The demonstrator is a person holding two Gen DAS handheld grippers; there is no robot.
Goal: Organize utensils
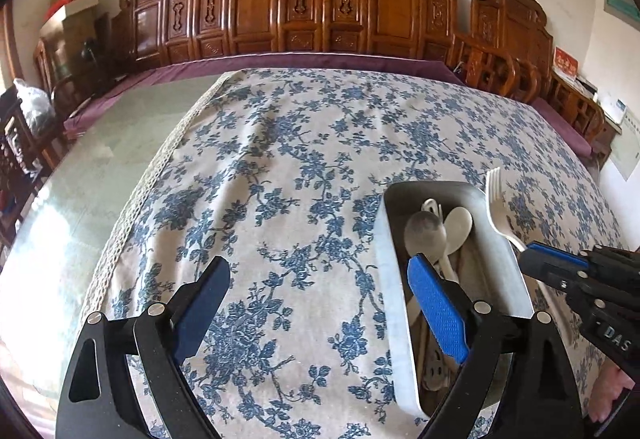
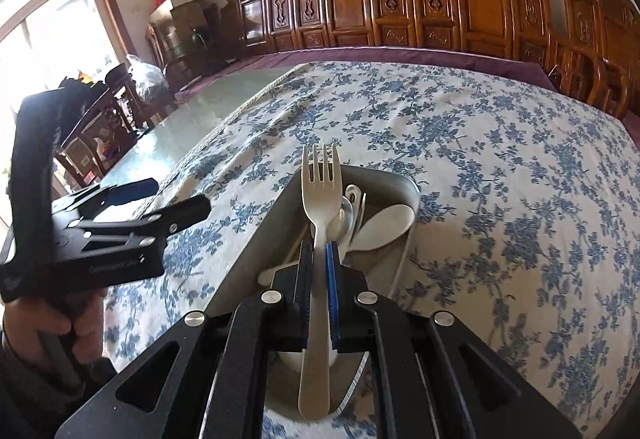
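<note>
Right gripper (image 2: 319, 259) pinches fork (image 2: 320, 195) above tray (image 1: 390, 279) — spoons (image 1: 426, 231) crowd inside.

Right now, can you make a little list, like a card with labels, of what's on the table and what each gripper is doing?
Surface: blue-and-white floral tablecloth
Container: grey rectangular metal tray, resting on the cloth
In tray: dull metal spoon, white ceramic spoon, more utensils partly hidden
Right gripper: shut on pale cream plastic fork, tines pointing forward, above the tray
Left gripper: open, holding nothing, beside the tray
</note>
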